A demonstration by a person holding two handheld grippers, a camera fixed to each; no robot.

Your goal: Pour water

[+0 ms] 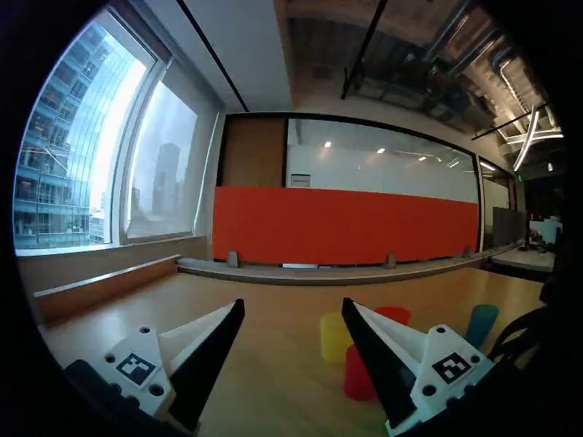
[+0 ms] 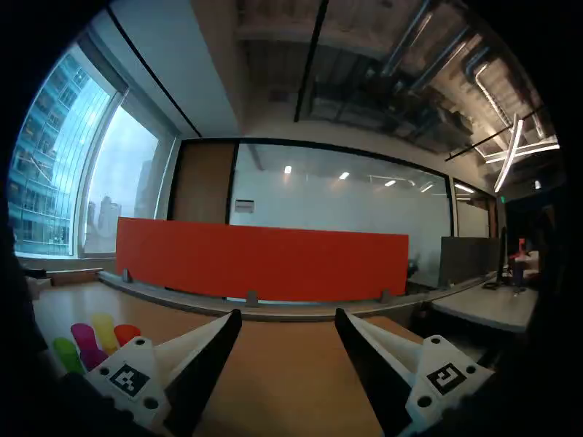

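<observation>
The left claw (image 1: pixel 291 302) is spread wide with nothing between its fingers, held above the pale wooden counter (image 1: pixel 284 386). Just off the inner edge of its right finger stand a yellow cup (image 1: pixel 334 336) and, nearer the camera, a red cup (image 1: pixel 357 375). The finger's dark edge partly covers the red cup, and whether they touch cannot be told. A second red cup (image 1: pixel 394 315) peeks over the top of that same finger, farther out. A teal cup (image 1: pixel 482 324) stands to the finger's outer side, well right of the gap. None of these lies in the middle of the gap. The right claw (image 2: pixel 288 313) is likewise wide and empty, its fingers pointing across bare counter (image 2: pixel 291 386). On its far left, outside its left finger, four cups stand close together: a green cup (image 2: pixel 67 355) lowest, a magenta cup (image 2: pixel 87 344) beside it, a pale yellow cup (image 2: pixel 104 331) and an orange cup (image 2: pixel 127 333) nearest the finger. All are clear of the gap. Ahead of both claws an orange partition (image 1: pixel 342 226) runs along the counter's far edge, with windows (image 1: pixel 80 160) to the left.
</observation>
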